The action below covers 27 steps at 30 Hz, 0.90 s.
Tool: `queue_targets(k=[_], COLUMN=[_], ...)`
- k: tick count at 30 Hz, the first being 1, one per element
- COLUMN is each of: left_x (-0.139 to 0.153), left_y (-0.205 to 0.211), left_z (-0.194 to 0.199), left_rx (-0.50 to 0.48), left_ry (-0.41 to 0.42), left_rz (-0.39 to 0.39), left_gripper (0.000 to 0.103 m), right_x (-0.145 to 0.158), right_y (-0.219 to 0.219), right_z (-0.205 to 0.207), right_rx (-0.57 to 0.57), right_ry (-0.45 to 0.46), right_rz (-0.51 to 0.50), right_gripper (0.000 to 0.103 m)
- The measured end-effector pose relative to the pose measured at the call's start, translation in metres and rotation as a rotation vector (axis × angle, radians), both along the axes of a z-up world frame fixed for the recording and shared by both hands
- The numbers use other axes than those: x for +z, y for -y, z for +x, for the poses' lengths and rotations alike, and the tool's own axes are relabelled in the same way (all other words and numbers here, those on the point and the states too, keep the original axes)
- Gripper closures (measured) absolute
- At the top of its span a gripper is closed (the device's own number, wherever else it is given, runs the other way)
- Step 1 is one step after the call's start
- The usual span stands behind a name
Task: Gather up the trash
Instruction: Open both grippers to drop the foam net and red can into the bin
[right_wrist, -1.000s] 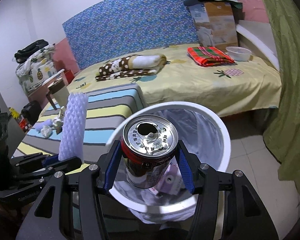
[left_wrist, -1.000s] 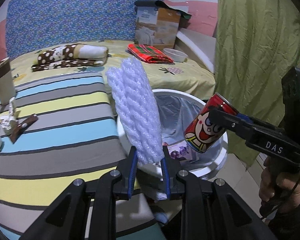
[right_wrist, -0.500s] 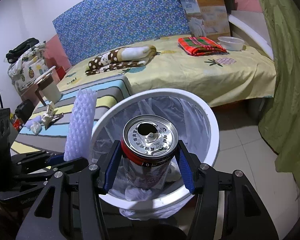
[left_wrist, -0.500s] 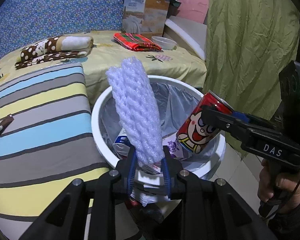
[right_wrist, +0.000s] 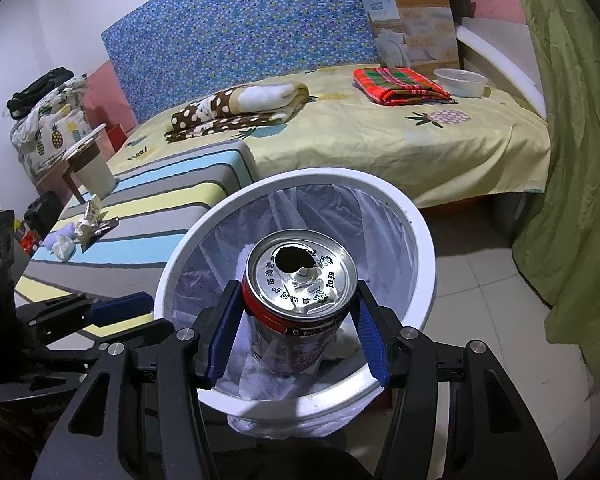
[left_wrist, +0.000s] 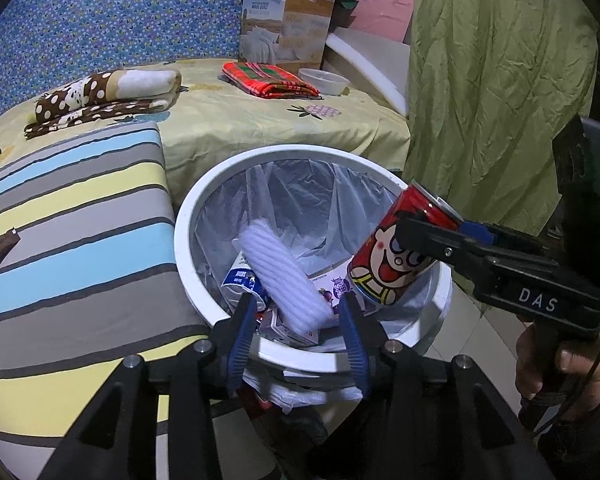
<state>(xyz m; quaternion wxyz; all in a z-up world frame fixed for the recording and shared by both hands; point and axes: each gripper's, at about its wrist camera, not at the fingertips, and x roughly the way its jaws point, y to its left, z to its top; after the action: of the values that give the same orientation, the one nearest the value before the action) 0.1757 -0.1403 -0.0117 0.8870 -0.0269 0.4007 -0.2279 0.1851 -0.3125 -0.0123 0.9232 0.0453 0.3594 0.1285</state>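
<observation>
- Your striped bench point(right_wrist: 148, 216) carries crumpled wrappers point(right_wrist: 86, 224).
- The bed point(right_wrist: 420, 144) holds a dotted blanket point(right_wrist: 240, 108), plaid cloth point(right_wrist: 398, 84) and a bowl point(right_wrist: 460, 82).
- The bin point(right_wrist: 420, 240) stands on the tiled floor point(right_wrist: 480, 288).

The bin point(left_wrist: 188, 216) stands on the floor just right of the striped cushion point(left_wrist: 72, 216), with the bed point(left_wrist: 236, 128) behind both. The foam sleeve point(left_wrist: 284, 276) lies in the bin on the cartons point(left_wrist: 240, 280). The can point(right_wrist: 300, 304) hangs above the bin's opening, near its right rim. The curtain point(left_wrist: 496, 80) hangs right of the bed.
</observation>
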Motion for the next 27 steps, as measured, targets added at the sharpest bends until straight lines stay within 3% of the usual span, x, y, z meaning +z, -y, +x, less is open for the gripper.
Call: queue_targets(k=[16, 23, 27], left_x=[0.008, 0.011, 0.013], left_y=[-0.027, -0.043, -0.052], left_z=[-0.016, -0.029, -0.035], left_rx=[0.047, 0.08, 0.096], left_ry=[0.014, 0.023, 0.029], left_rz=[-0.029, -0.036, -0.042], left_gripper=[0.058, 0.058, 0.058], right_x=[0.022, 0.021, 0.017], right_y=[-0.003, -0.016, -0.023], right_z=[-0.016, -0.033, -0.038], right_rx=[-0.015, 0.051, 0.079], right_ry=[0.076, 0.083, 0.071], right_rz=[-0.01, 0.018, 0.02], right_gripper=[0.046, 0.046, 0.056])
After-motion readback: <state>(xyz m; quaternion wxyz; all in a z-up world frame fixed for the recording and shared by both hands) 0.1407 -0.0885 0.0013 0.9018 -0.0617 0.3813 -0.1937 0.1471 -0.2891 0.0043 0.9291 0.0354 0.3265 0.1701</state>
